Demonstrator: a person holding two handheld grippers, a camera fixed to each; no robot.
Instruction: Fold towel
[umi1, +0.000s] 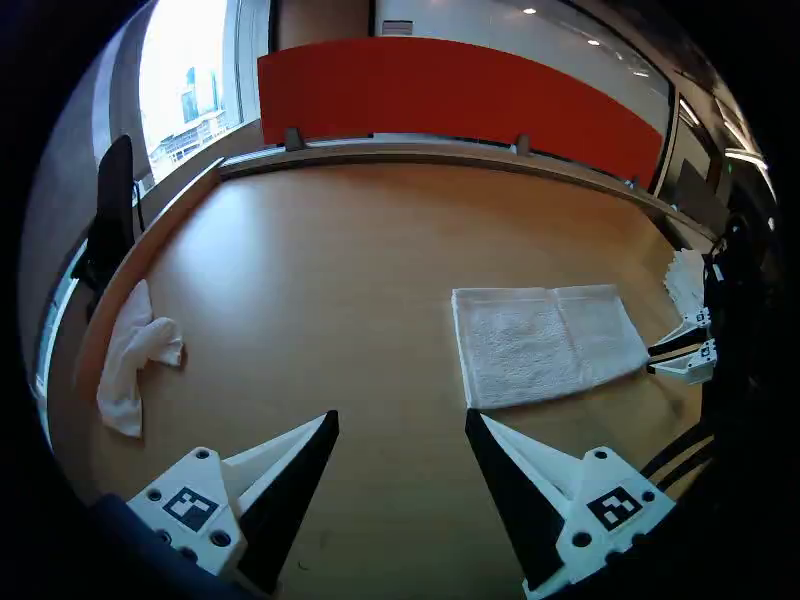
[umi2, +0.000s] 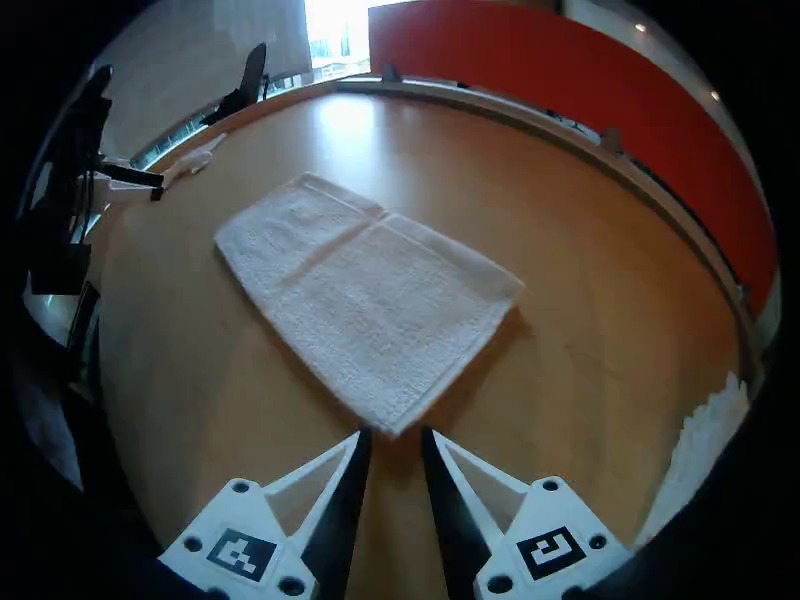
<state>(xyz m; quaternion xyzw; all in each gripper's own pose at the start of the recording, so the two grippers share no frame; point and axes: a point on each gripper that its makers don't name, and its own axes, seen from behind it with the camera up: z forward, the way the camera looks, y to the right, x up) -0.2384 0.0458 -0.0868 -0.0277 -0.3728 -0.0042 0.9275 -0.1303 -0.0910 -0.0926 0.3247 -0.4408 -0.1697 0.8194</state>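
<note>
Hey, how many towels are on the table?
2 for certain: a folded towel in the middle, a crumpled towel by the window-side edge. A white stack at the opposite side may hold more.

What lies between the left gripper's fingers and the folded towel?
Nothing but bare table: in the left gripper view, the left gripper stands apart from the folded towel.

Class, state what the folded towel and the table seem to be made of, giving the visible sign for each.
Folded towel: probably cotton terry, matte; looped, nubbly white pile. Table: wood or wood-look laminate, semi-gloss; warm brown tone, window glare reflected.
</note>
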